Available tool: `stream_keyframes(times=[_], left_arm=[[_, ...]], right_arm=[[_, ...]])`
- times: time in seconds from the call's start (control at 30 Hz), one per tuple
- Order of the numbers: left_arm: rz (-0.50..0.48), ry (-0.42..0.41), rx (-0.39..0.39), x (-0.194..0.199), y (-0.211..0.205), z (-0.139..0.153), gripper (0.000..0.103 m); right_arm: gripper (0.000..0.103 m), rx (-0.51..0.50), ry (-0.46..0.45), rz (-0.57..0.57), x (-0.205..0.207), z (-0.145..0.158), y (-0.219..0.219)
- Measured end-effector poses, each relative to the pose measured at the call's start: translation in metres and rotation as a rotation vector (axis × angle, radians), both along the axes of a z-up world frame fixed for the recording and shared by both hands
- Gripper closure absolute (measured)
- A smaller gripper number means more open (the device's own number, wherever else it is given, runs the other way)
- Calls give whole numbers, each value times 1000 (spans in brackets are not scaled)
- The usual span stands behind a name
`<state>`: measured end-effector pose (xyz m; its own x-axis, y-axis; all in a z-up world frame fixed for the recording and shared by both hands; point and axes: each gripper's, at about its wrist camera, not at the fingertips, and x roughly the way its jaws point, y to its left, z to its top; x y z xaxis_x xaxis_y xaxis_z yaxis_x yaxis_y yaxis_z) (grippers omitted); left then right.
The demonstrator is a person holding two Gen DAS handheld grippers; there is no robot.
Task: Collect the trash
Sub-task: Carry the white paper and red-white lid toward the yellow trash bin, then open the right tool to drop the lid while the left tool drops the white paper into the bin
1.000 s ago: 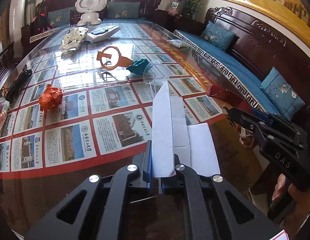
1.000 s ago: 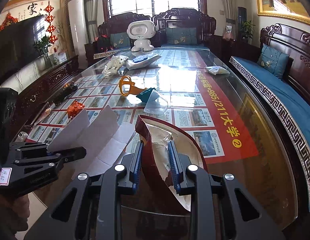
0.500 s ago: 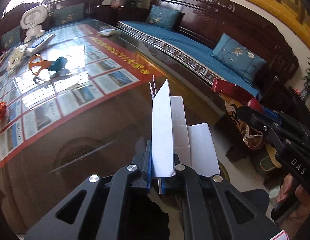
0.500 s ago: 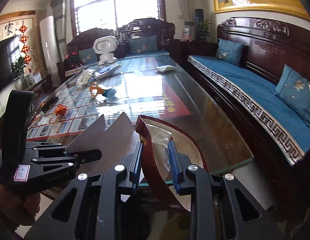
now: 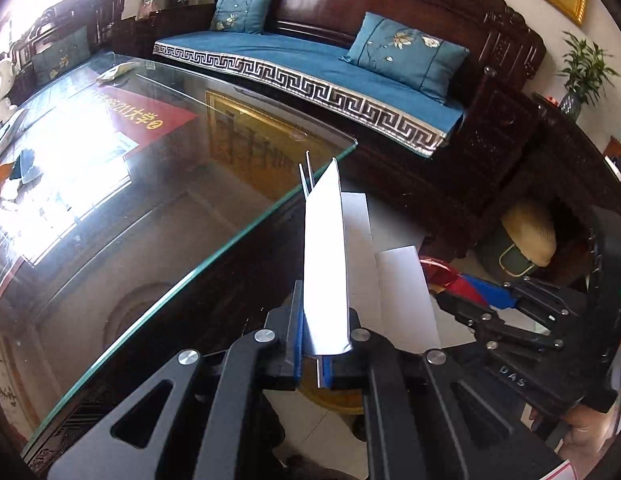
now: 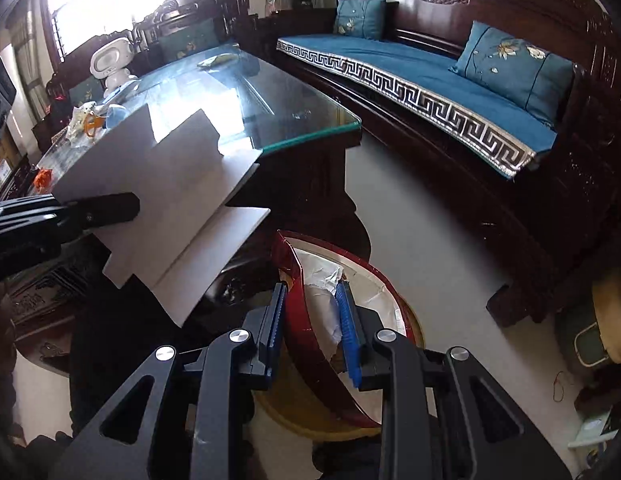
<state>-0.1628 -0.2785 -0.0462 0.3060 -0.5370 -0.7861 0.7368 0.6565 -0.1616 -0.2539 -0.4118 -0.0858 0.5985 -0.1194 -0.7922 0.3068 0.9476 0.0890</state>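
Nearest us: left gripper [image 5: 312, 350] pinched on a flattened white cardboard piece [image 5: 325, 264], held edge-up, past the table's corner and over the floor. Right gripper [image 6: 312, 330] clamped on the wall of a red paper bag [image 6: 310, 320]; one blue pad outside, the other inside against the crumpled white paper [image 6: 324, 280] lining.

Step in hand, as we judge it: carrying both pieces to a bin. Done well, we keep both grips firm, hold the two loads apart so the cardboard's flaps don't catch the bag, and lower them before letting go.

Containers: the red bag holds only that crumpled paper, as far as we can see. By the sofa's end on the floor stands a green container with a tan lid [image 5: 524, 240]; lid shut, contents hidden, and we cannot tell whether it is the bin.

Farther off: glass-topped table [image 6: 310, 128] with an orange crumpled scrap [image 6: 42, 178] at its far side, likely trash left to collect. Blue-cushioned sofa [image 6: 430, 68] beyond.
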Motion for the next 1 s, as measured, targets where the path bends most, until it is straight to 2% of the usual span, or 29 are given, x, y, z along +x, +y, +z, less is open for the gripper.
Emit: stream_keyframes(times=[0.17,0.37,0.57,0.73,1.0], left_arm=[[-17,-2,21,-5,-9,-3,96],[-25,4,37,-6,-16,-6,96],[-67,20,63,-13,-31,-17,96],[-123,63,95,-24,-55,-36,96],[-185,111,165,-35,-98,-71,96]], right_arm=[[62,-4,14,-23,-2,-8,-7],[60,16,-1,-37,-4,-10,-15],[60,35,-62,-101,-20,1,-32],[57,29,-101,-133,-36,10,-46],[56,49,-90,-161,-45,2,-66]])
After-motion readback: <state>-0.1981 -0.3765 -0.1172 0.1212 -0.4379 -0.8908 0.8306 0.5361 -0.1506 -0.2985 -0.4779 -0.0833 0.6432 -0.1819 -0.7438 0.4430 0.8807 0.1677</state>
